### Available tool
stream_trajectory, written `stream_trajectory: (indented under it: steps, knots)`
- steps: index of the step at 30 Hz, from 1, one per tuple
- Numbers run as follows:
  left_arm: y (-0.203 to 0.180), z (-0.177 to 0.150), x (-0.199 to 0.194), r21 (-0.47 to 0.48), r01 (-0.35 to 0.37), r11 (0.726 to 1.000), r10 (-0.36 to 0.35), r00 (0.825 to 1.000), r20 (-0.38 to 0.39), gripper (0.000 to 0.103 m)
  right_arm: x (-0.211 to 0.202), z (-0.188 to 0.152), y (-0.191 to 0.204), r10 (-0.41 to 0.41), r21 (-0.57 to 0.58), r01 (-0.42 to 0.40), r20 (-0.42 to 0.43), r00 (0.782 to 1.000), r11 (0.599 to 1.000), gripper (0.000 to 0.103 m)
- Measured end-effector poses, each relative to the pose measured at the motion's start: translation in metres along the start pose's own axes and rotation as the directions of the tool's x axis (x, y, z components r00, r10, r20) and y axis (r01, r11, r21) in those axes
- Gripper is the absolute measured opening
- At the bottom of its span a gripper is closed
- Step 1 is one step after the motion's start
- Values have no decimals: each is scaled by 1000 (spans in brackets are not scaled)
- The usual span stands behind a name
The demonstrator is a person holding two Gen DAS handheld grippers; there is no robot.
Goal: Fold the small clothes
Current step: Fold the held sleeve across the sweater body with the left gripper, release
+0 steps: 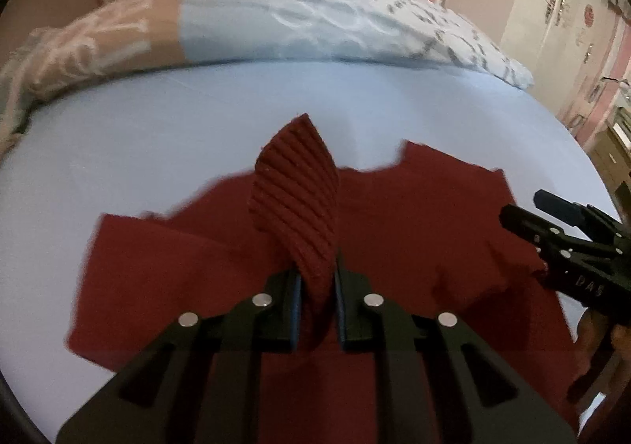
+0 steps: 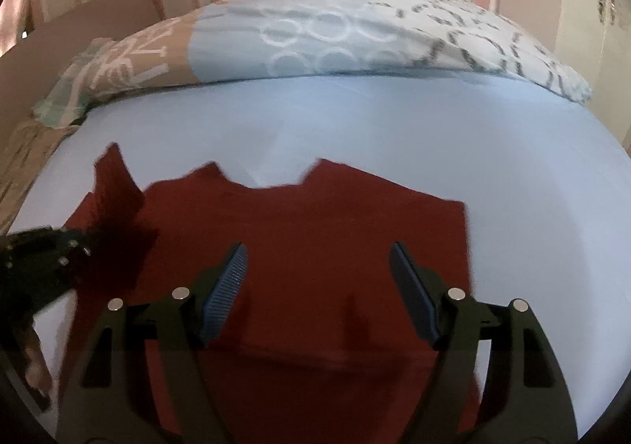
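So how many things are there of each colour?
Dark red: 1, the sweater
Light blue: 1, the bed sheet
Patterned blue, tan and white: 1, the pillow
Black: 2, the left claw and the right claw
Total: 5

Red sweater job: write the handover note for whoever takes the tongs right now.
Left tongs: shut on the ribbed cuff of the red sweater, holding it raised above the body.
Right tongs: open, empty, above the sweater's right side.
Sweater lies spread on the light blue sheet, neckline toward the pillow.
Done: one sleeve picked up.
Left: lay that sleeve across, fold the other side, then fold the body.
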State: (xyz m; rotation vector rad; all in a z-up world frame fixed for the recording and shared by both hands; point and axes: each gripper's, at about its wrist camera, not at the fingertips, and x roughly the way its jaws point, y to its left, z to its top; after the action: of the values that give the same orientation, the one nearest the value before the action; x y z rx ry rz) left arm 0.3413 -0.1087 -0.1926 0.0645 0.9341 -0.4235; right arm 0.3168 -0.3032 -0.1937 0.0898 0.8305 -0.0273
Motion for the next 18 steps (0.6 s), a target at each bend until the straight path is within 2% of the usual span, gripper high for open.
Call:
stream_trajectory:
  steps: [4, 6, 8, 13, 18]
  knots:
    - [-38, -1, 29, 8, 25, 1000, -25, 999, -37, 14, 1, -10, -26, -20, 27, 21, -29, 999, 999, 75]
    - [-45, 1, 46, -1, 23, 1000, -23, 997, -74, 18, 3, -14, -38, -28, 43, 30, -47, 999, 999, 75]
    - [-47, -4, 53, -3, 22, 1000, -22, 995, -98, 41, 3, -17, -47, -31, 59, 35, -58, 998, 998, 75]
    - [-49, -24, 28, 66, -6, 998, 10, 998, -57, 67, 7, -23, -55, 6, 104, 1, -70, 998, 995, 75]
    - [-21, -44, 11, 62, -68, 996, 70, 997, -38, 67, 13, -27, -31, 49, 101, -40, -85, 995, 994, 75]
